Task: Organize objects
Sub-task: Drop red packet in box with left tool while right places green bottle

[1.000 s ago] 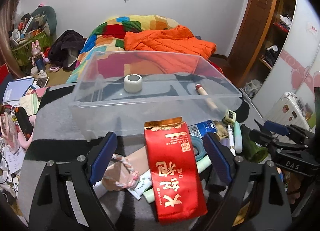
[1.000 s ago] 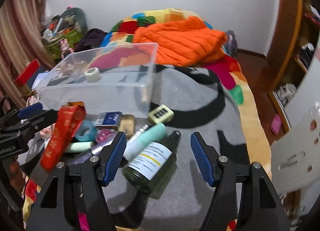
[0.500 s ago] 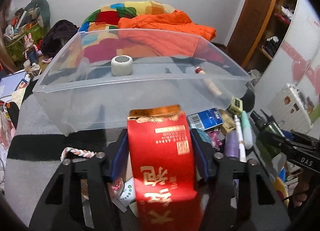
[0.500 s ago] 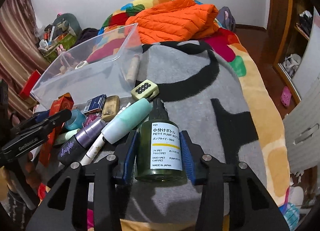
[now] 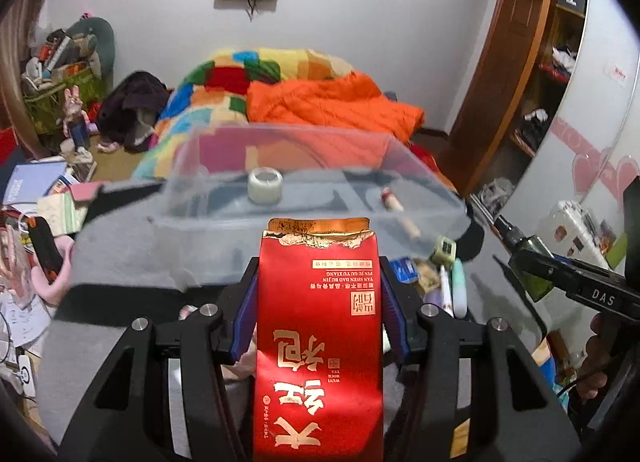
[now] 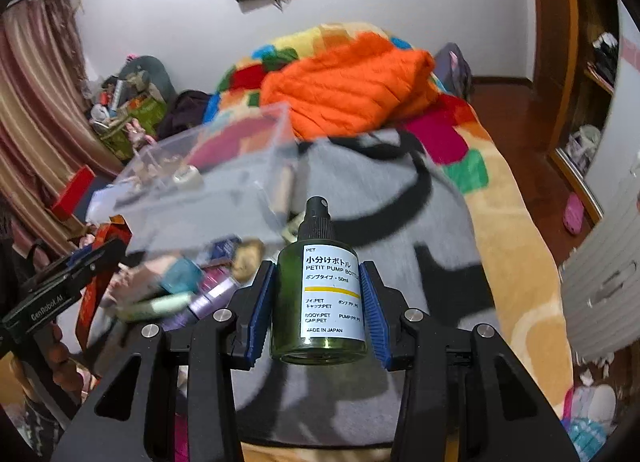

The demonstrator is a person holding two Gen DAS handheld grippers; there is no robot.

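Note:
My left gripper [image 5: 318, 310] is shut on a red tea packet [image 5: 318, 326] with gold lettering, held up off the grey blanket, in front of a clear plastic bin [image 5: 312, 198]. The bin holds a roll of tape [image 5: 265, 185] and a small tube [image 5: 398, 208]. My right gripper [image 6: 318, 310] is shut on a dark green pump bottle [image 6: 320, 294] with a white label, lifted above the blanket. The bin [image 6: 224, 182] lies ahead and to its left. The right gripper with the bottle [image 5: 532, 262] shows at the right edge of the left wrist view.
Several small items [image 5: 444, 282] lie on the grey blanket [image 6: 400, 222] beside the bin: tubes, a blue box, a pale green cube. An orange jacket [image 5: 328, 106] lies on the bed behind. Clutter [image 5: 36, 222] fills the left side. A wardrobe [image 5: 532, 74] stands at right.
Both grippers have lifted with their loads: the tea packet and the green bottle are now raised off the blanket. One second ago both grippers were open around these things.

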